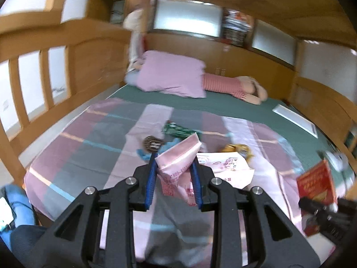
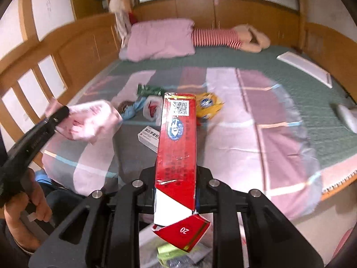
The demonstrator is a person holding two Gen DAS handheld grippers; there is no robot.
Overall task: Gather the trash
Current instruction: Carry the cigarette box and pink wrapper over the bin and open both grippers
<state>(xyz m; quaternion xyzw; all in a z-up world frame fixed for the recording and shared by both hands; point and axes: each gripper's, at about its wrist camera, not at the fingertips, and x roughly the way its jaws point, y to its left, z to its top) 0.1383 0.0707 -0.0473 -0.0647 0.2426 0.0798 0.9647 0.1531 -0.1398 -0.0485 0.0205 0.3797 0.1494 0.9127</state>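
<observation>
My left gripper (image 1: 174, 156) is shut on a crumpled pink paper packet (image 1: 178, 154), lifted above the bed; the right wrist view shows this gripper (image 2: 62, 114) and packet (image 2: 89, 120) at the left. My right gripper (image 2: 176, 174) is shut on a long red carton (image 2: 176, 138) with a torn end flap, also seen at the right edge of the left wrist view as a red carton (image 1: 316, 183). On the patchwork quilt (image 2: 234, 134) lie a green wrapper (image 2: 149, 90), a round dark lid (image 2: 123, 107), a blue crumple (image 2: 133, 111), a yellow wrapper (image 2: 208, 105) and a small white box (image 2: 148, 139).
A pink pillow (image 2: 158, 40) and a striped plush toy (image 2: 223, 36) lie at the head of the bed. Wooden rails (image 1: 33, 84) run along the left side. A flat white object (image 2: 305, 68) sits at the right. A person's hand (image 2: 38, 201) grips the left tool.
</observation>
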